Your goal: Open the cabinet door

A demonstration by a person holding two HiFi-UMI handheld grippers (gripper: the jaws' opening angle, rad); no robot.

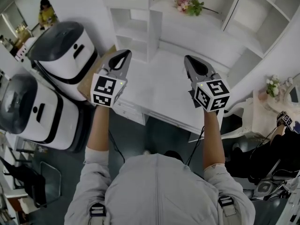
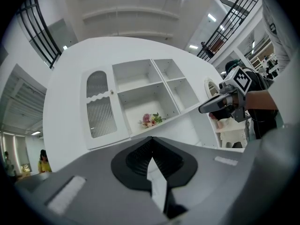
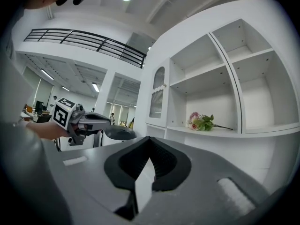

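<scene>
The white cabinet (image 1: pixel 154 36) stands in front of me, with open shelves and a low counter (image 1: pixel 159 90). Its door (image 2: pixel 100 108), arched with ribbed glass and a small knob (image 2: pixel 112 92), is closed at the upper left of the unit; the right gripper view shows the door (image 3: pixel 157 97) edge-on. My left gripper (image 1: pixel 125 54) and right gripper (image 1: pixel 188 59) are held level side by side over the counter, apart from the door. Both are shut with nothing between the jaws, as the left gripper (image 2: pixel 151 140) and right gripper (image 3: pixel 149 139) show in their own views.
A bunch of pink flowers (image 1: pixel 187 4) lies on a middle shelf. Two rounded white-and-black machines (image 1: pixel 65 50) (image 1: pixel 33 111) stand close on the left. A small white table with flowers (image 1: pixel 272 86) is at the right. A person in yellow (image 1: pixel 47 13) is far back left.
</scene>
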